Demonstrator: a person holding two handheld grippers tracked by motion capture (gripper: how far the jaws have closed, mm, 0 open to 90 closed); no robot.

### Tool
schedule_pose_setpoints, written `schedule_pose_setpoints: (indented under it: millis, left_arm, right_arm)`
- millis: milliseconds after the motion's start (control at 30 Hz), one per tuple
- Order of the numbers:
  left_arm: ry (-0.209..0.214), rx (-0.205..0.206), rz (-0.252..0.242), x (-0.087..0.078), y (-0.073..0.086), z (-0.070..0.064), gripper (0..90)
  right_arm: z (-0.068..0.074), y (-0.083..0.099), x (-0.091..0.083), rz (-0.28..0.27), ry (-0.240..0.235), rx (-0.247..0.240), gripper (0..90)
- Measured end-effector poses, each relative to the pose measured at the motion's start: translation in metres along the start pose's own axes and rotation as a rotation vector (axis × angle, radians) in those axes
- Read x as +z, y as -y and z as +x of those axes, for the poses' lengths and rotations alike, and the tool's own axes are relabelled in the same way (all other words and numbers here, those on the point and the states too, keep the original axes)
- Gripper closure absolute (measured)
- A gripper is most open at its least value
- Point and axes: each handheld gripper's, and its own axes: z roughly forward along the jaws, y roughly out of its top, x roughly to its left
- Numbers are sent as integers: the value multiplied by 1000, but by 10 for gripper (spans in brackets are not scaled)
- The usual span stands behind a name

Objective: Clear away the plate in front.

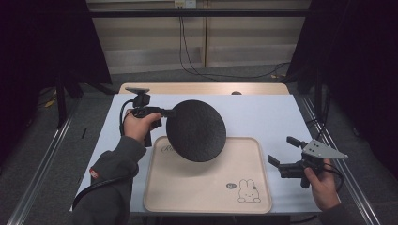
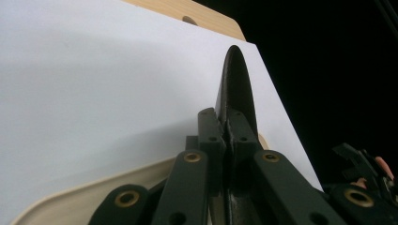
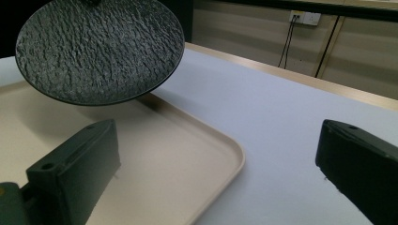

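High view: black plate [image 1: 195,130] held aloft over the far-left part of the tray [image 1: 253,187], tilted, face toward the camera, clear of the tray floor. Left gripper [image 1: 170,112] clamped on the plate's left rim, reaching in from the left with the hand [image 1: 140,125] behind it. Right gripper [image 1: 280,151] low at the tray's right edge, jaws parted wide and bare, pointing left toward the tray, well apart from the plate. Tray itself flat on the white-covered bench [image 1: 263,112], a rabbit drawing [image 1: 248,191] at its near right corner.

Left gripper view: plate [image 2: 234,89] seen edge-on, rising straight up and away from the jaws, its rim pinched narrow between them; tray rim [image 2: 70,204] below at lower left, bench [image 2: 94,79] beyond. Plate therefore running dead ahead of the jaws, with its plane standing between them.

Right gripper view: plate [image 3: 98,49] hanging at upper left, rough slate-like face on show, above the tray [image 3: 187,154] and not touching it. Own jaws spread wide at either side of the frame, nothing between them.

Judgement: left hand plainly the carrying one, with the plate's far rim hanging over the tray; lowering likely to turn on levelling that tilt, so the low edge does not strike first. Right gripper the farther, free to steady from the right.
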Motion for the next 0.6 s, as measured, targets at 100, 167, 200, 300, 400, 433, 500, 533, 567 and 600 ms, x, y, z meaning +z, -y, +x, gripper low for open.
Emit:
schedule_pose_setpoints:
  millis: [100,167,200,300,400,433,500,533,567,600]
  left_arm:
    - [11,11,9,1,2,-4,871]
    - [14,26,27,2,4,-7,871]
    - [21,28,31,3,5,-9,870]
    - [32,39,42,4,9,-14,871]
    - [48,62,56,6,13,-18,870]
    - [48,62,56,6,13,-18,870]
    - [67,66,60,8,17,-20,871]
    - [67,66,60,8,17,-20,870]
    - [71,66,69,9,19,-21,871]
    - [77,69,75,11,22,-24,870]
  right_arm:
    - [0,0,0,0,3,1,0]
    - [0,0,0,0,4,-1,0]
    - [0,0,0,-1,2,2,0]
    - [0,0,0,-5,4,2,0]
    - [0,0,-1,-3,6,-1,0]
    - [0,0,0,-3,5,-2,0]
    - [0,0,0,-4,3,-2,0]
    - [0,0,0,-3,1,-1,0]
    - [0,0,0,-2,5,-2,0]
    - [0,0,0,-3,3,-2,0]
